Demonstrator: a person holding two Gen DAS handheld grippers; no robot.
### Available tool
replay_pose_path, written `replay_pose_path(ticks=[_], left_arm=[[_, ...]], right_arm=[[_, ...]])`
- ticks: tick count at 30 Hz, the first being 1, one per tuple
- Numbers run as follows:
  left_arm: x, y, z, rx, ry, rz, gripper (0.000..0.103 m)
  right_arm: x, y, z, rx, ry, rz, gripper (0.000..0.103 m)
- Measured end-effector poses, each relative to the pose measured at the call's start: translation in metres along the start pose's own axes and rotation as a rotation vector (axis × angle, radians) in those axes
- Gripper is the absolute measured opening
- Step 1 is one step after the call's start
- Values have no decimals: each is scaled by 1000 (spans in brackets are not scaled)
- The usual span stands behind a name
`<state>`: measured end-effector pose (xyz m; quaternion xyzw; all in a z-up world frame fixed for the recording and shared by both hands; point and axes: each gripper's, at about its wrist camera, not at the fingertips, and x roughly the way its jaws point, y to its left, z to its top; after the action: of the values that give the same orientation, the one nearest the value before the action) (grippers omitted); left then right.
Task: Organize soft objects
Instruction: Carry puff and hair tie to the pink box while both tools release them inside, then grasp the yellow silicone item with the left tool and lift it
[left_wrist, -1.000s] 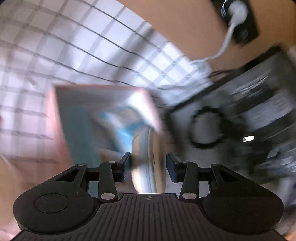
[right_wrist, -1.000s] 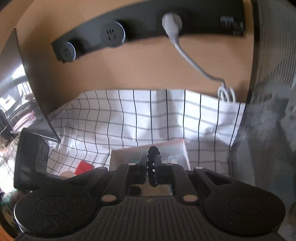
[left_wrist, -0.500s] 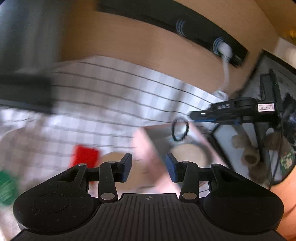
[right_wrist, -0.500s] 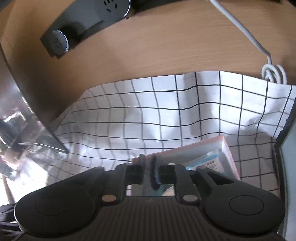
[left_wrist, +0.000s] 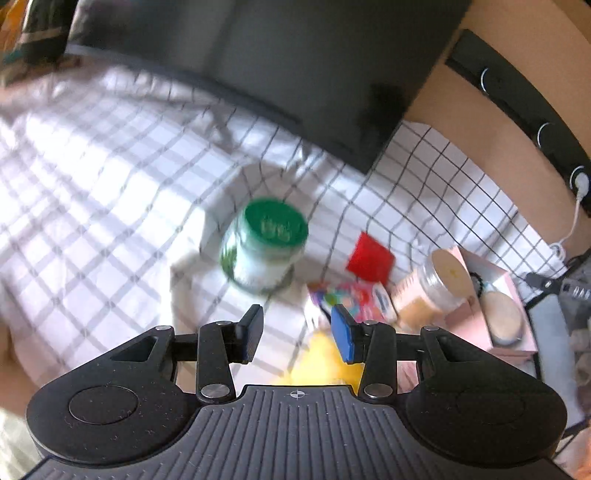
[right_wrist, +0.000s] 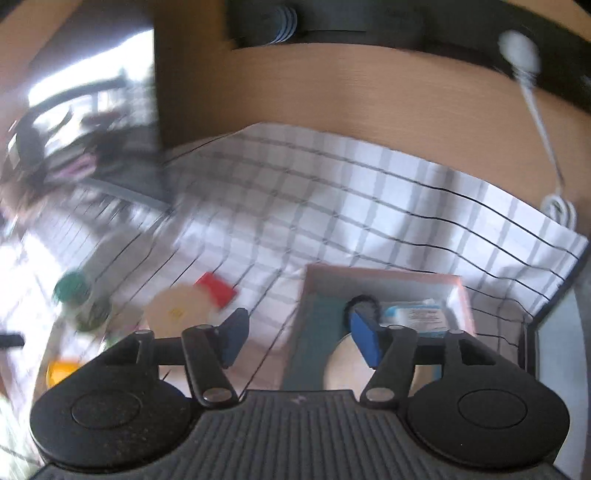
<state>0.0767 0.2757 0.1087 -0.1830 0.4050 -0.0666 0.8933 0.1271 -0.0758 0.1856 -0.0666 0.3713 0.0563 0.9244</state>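
My right gripper hangs over the near left edge of the pink box, its jaws opening with nothing between them. The black hair tie lies in the box just behind the right fingertip, beside a blue-white packet and a round cream puff. My left gripper is open and empty above the checked cloth. A yellow soft item sits under it and a colourful packet just beyond. The pink box is off to its right.
A green-lidded jar, a red square and a cream-lidded jar stand on the cloth. A black screen rises behind them. A power strip with a white cable runs along the wooden wall.
The right gripper let go of the black hair tie, which now lies in the pink box, and its jaws spread. The left gripper swung left from the box to the jars.
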Motion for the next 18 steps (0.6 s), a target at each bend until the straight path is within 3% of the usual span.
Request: replay_pose_path(ticks=[6, 9, 14, 18], left_arm=[[-4, -12, -13, 10, 21, -15, 44], [-3, -27, -14, 37, 36, -32, 44], [16, -57, 1, 150, 47, 2, 44], [47, -69, 18, 242, 111, 33, 44]], right_arm=[[-4, 46, -29, -101, 20, 97, 83], [9, 61, -51, -125, 71, 103, 83], [24, 73, -84, -165, 119, 87, 83], [28, 76, -100, -164, 133, 72, 83]])
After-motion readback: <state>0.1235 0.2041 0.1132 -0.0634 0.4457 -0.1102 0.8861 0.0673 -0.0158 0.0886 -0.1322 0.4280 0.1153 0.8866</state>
